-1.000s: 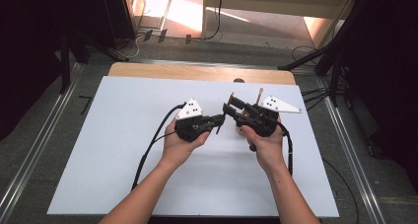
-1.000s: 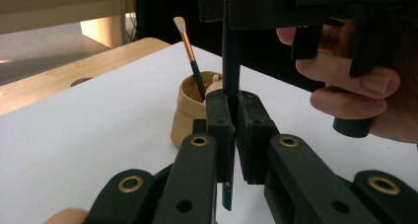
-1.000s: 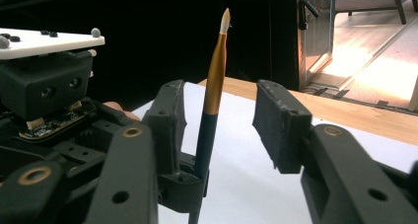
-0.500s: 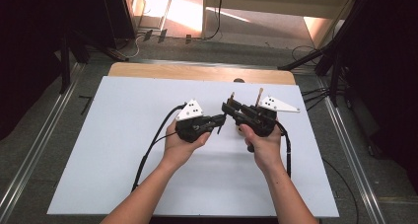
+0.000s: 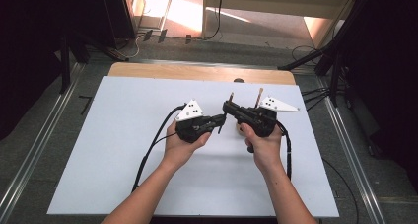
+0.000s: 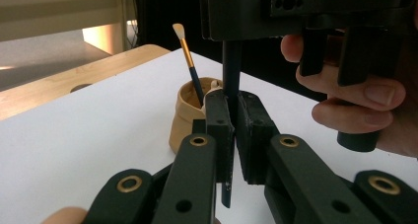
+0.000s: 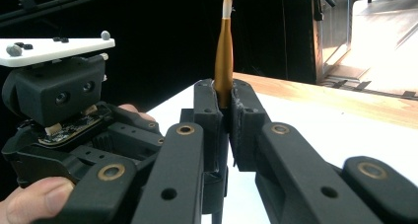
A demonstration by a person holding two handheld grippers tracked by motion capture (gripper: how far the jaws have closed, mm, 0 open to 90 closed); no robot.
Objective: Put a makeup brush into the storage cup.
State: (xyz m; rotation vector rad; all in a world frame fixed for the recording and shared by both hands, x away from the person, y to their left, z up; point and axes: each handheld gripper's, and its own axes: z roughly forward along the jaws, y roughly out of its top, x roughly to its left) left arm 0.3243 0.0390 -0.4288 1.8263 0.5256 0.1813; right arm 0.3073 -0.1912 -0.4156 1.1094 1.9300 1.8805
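Note:
A paintbrush (image 5: pixel 230 96) with a dark blue handle (image 6: pixel 230 71), gold ferrule (image 7: pixel 223 61) and pale tip stands upright at mid table, held by both grippers. In the left gripper view my left gripper (image 6: pixel 234 110) is shut on the lower handle, and my right gripper (image 6: pixel 231 31) grips the brush higher up. In the right gripper view my right gripper (image 7: pixel 224 98) is shut on the ferrule. From above, the left gripper (image 5: pixel 221 123) and right gripper (image 5: pixel 227 105) meet tip to tip. Behind them sits a tan cup (image 6: pixel 185 120) with a second brush (image 6: pixel 187 56) in it.
The white tabletop (image 5: pixel 123 135) has open room left, right and in front of the hands. A wooden strip (image 5: pixel 197 72) runs along its far edge. Cables trail from both grippers. Metal rails (image 5: pixel 39 145) flank the table, and dark stand legs (image 5: pixel 320 61) rise at the far right.
The right gripper has edged slightly to the left. Both grippers still hold the same upright brush.

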